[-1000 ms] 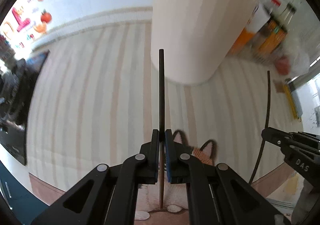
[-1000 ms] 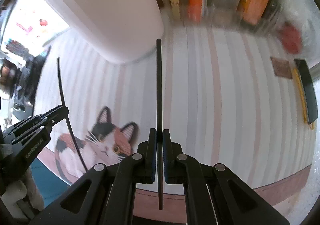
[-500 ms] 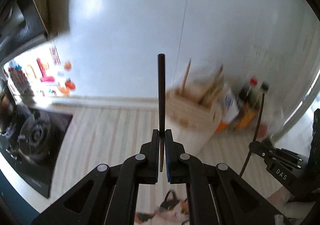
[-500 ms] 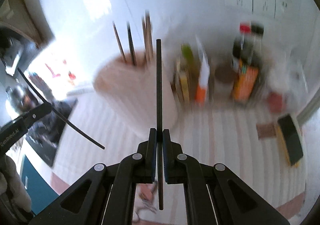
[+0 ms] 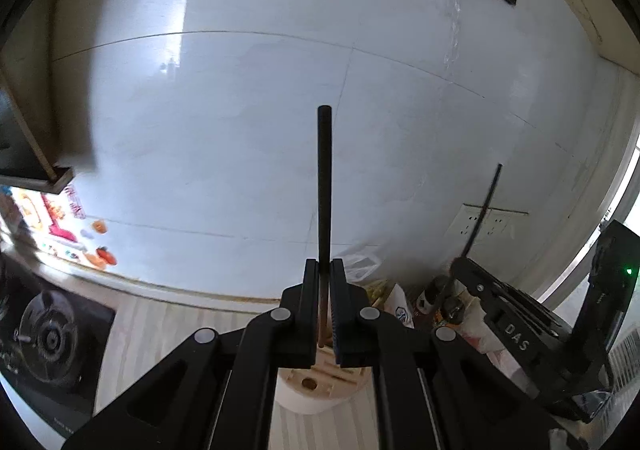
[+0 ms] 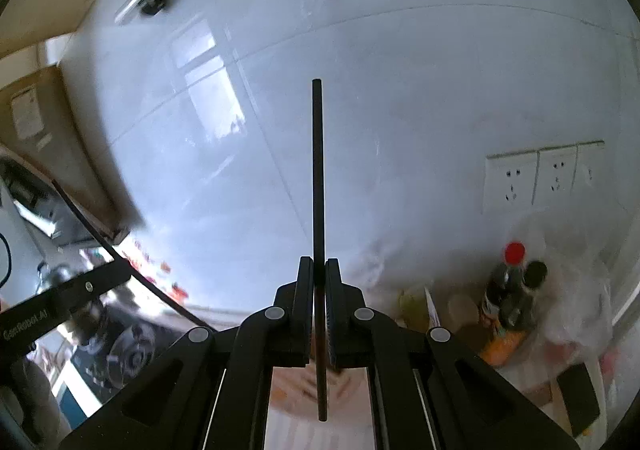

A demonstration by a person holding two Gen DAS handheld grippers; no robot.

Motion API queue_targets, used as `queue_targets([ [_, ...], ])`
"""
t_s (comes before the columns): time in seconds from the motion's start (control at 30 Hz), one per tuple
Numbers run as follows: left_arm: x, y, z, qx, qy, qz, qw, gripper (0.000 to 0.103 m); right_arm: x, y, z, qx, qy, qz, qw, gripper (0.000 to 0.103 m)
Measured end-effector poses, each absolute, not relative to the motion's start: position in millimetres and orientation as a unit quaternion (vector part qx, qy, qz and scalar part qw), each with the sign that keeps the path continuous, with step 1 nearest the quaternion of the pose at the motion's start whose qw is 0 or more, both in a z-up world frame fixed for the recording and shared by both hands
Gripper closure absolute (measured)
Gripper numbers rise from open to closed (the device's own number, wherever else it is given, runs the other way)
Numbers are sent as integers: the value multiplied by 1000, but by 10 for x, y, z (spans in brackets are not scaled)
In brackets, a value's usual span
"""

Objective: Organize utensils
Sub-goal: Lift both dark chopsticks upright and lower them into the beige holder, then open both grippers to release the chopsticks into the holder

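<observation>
Pinching one black chopstick [image 5: 324,185] upright in the left tongs [image 5: 324,270], above a cream utensil holder [image 5: 320,386] on the striped counter [image 5: 168,334]. Pinching a second black chopstick [image 6: 318,177] in the right tongs [image 6: 319,270], against a white tiled wall [image 6: 400,97], bottles [image 6: 512,290] lower right.

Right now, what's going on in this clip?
A person holds a gripper in each hand, each clamped on one black chopstick. The left gripper holds its chopstick upright above the cream utensil holder on the striped counter. The right gripper holds the other chopstick beside it, near the sauce bottles. Neither is in the holder yet.
</observation>
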State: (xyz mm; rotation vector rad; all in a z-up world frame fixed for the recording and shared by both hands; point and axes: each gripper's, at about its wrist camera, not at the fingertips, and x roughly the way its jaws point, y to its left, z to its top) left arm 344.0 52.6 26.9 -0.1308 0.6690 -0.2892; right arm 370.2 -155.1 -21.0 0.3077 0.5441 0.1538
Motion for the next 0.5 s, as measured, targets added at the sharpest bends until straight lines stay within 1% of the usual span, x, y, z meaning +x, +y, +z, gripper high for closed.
queue_targets([
  [0.23,3887,356,-25,-43,369,-155,916,100,4125,-1484,-375,149,257,58,953,98],
  [0.5,4092,249,-386,-29,404,-158,900,100,4335,-1412,-666,152,266,54,951,98],
])
